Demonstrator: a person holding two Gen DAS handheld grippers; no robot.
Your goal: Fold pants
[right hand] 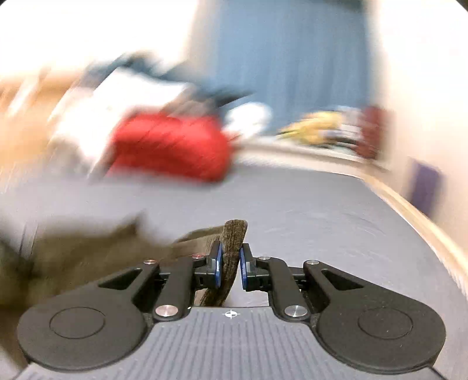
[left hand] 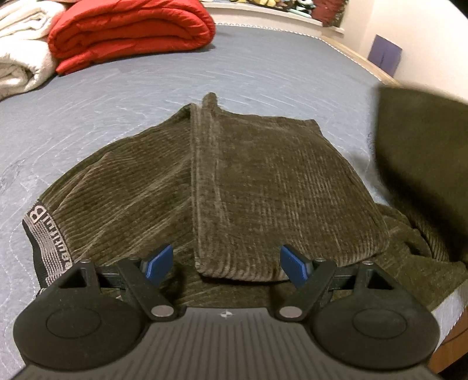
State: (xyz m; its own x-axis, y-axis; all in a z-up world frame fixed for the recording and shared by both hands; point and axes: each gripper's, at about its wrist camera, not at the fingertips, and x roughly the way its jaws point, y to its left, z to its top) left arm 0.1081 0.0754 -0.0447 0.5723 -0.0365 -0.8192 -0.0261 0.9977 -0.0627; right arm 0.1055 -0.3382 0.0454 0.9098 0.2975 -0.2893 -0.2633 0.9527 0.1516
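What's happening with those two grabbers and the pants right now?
Left gripper open, hovering over olive pants. Right gripper clamped on a pants edge. Red blanket well clear.

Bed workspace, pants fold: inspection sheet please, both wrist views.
Surface: grey quilted bed cover, pale wooden edge along the far side.
Job's things: olive corduroy pants partly folded, one panel laid over the middle; waistband with lettering at the left; a blurred flap raised at the right edge.
Clutter: folded red quilt and white blanket at the far end of the bed.
Grippers: left gripper open, above the near fold edge, holding nothing; right gripper shut on a strip of the pants; its view is motion-blurred.
Cables: nothing seen.
Surroundings: pale wall, shelf of colourful items, purple patch on the wall.
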